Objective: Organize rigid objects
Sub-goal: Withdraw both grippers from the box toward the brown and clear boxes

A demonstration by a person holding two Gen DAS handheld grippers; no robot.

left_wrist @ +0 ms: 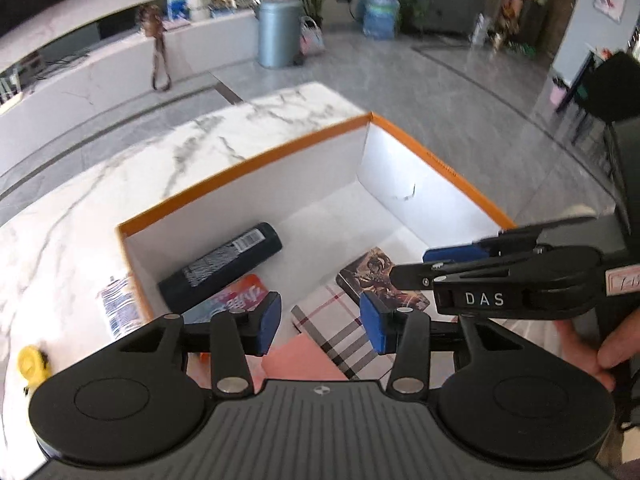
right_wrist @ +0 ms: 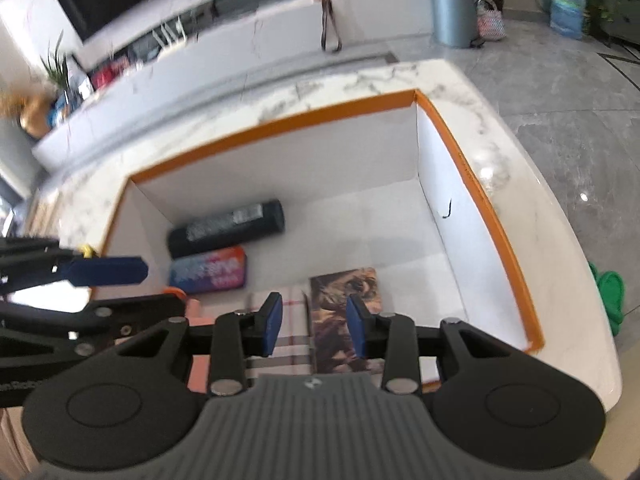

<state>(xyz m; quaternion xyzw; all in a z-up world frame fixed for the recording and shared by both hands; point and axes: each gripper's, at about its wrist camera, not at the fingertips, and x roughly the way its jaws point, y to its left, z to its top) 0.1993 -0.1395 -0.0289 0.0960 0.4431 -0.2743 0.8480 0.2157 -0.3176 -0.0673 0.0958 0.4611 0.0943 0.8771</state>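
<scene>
Both grippers hung over an orange-rimmed white box that sat on a marble table. The left gripper had its blue pads apart with nothing between them, hovering above the box's near end. The right gripper was likewise spread and empty, its pads over the seam between a plaid box and a picture card box. In the left wrist view the right gripper crossed in from the right side, with a hand on its handle; in the right wrist view the left gripper's blue pad reached in from the left. Inside the box, a dark tube with a barcode label lay on its side along the far left wall, tilted a little to it. Just in front of it, touching or nearly so, lay a flat pink-and-blue pack. The plaid box and the picture card box lay side by side on the box floor, close together, the picture one to the right. A pink flat thing lay at the near edge, partly hidden by the left gripper. The far right part of the box floor was bare white. Outside the box, on the table to the left, lay a printed packet against the box wall and a yellow object nearer the table's edge. A green object showed beyond the table's right edge.
</scene>
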